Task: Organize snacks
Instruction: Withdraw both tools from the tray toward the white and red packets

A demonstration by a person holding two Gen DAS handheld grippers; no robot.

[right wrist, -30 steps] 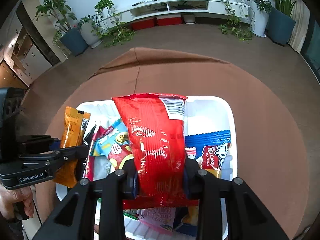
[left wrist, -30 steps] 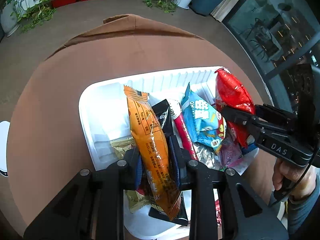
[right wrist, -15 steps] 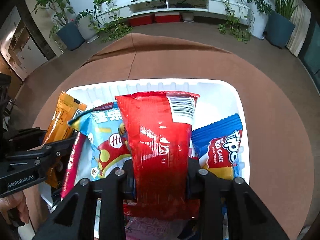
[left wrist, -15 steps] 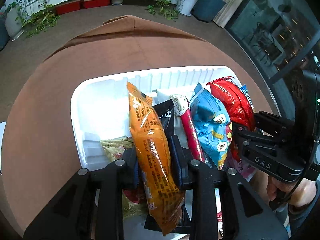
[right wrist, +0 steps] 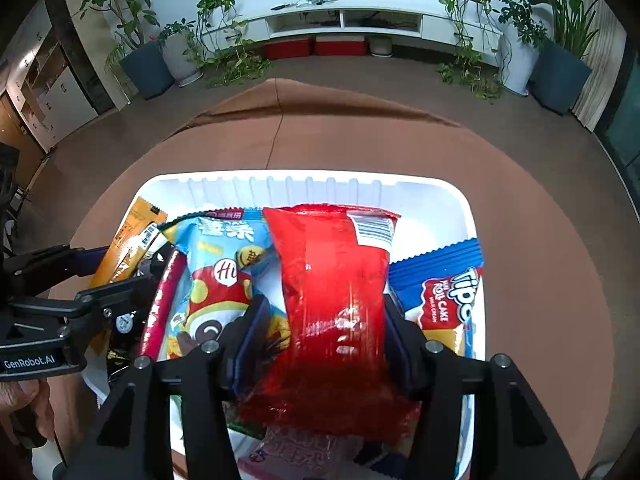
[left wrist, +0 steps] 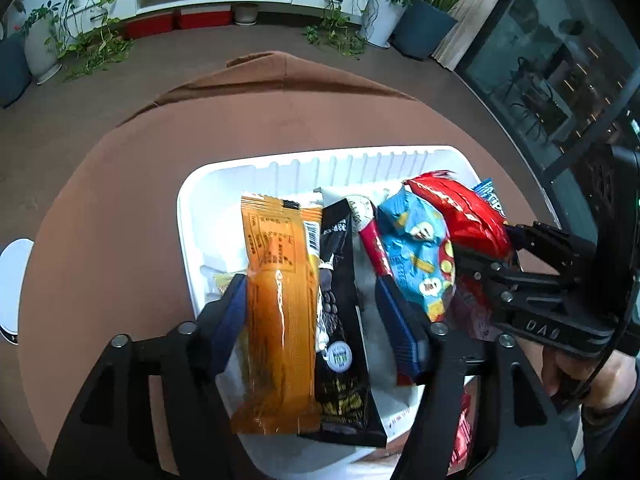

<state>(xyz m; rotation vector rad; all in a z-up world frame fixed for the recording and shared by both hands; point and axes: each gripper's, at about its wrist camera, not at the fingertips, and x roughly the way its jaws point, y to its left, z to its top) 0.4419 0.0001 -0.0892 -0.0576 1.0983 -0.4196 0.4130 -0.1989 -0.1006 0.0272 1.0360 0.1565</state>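
A white tray (left wrist: 280, 160) (right wrist: 304, 176) on the brown table holds several snack packets. My left gripper (left wrist: 312, 284) hangs over its left half and its jaws are opening. An orange packet (left wrist: 280, 300) and a black packet (left wrist: 340, 308) lie between them, and the right pad stands well clear. My right gripper (right wrist: 325, 300) is over the tray's right half, also opening. A red packet (right wrist: 332, 288) (left wrist: 460, 216) sits loose between its pads, with a gap on the left side. A light blue packet (right wrist: 224, 272) and a red stick (left wrist: 374, 248) lie in the middle.
A blue roll cake packet (right wrist: 444, 284) lies at the tray's right wall. A person's hand (left wrist: 600, 376) holds the right gripper's handle. A white object (left wrist: 12, 280) sits at the table's left edge. Potted plants and a low white shelf stand beyond the table.
Both pairs of jaws have spread apart from the packets they pinched. The orange and red packets have sunk lower into the tray. The left gripper has shifted across the tray.
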